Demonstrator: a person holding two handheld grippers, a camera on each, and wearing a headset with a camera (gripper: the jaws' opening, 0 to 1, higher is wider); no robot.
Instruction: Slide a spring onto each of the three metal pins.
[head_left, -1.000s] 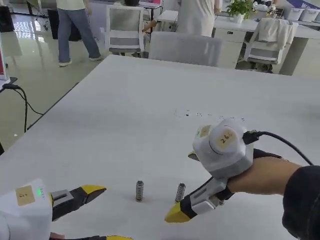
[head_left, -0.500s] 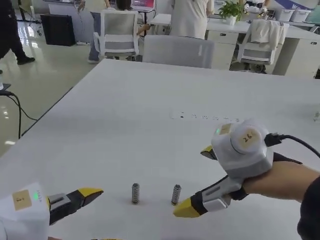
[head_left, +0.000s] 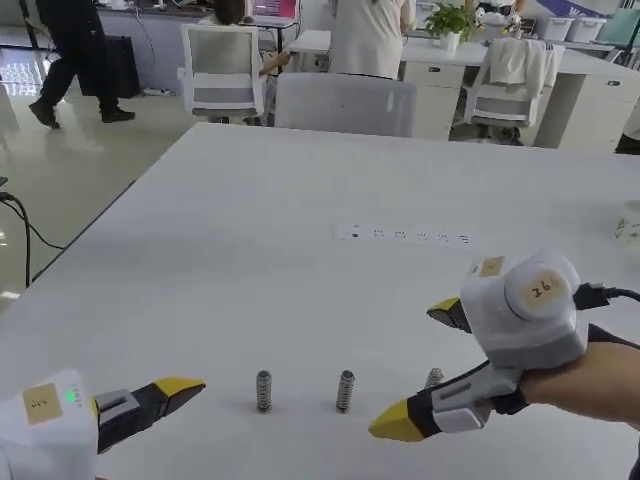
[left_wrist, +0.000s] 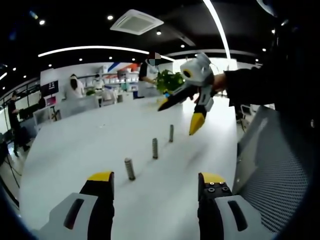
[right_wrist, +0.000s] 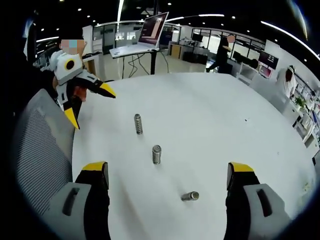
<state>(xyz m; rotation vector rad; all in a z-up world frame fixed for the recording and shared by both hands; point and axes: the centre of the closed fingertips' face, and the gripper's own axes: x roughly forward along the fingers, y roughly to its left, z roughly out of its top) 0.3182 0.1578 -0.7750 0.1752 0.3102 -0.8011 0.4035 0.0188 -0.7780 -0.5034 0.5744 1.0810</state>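
Observation:
Three small metal springs stand in a row on the white table: spring one (head_left: 263, 390), spring two (head_left: 345, 390) and spring three (head_left: 433, 378), whose lower part is behind a finger. I cannot make out pins inside them. My right gripper (head_left: 415, 370) is open just right of the row, with nothing between its fingers. My left gripper (head_left: 195, 430) is open at the lower left, short of the row. The left gripper view has the springs (left_wrist: 155, 148) ahead of the left gripper (left_wrist: 156, 182). In the right gripper view the springs (right_wrist: 156, 154) lie ahead of the right gripper (right_wrist: 167, 172).
The white table (head_left: 330, 200) stretches far ahead, with a power strip slot (head_left: 400, 236) set in its middle. Grey chairs (head_left: 345, 103) stand at the far edge, and people walk beyond them. A cable (head_left: 610, 293) trails from the right gripper.
My right gripper has drawn back to the right from the springs, uncovering the third one. The left gripper has stayed about where it was. The head camera has tilted slightly.

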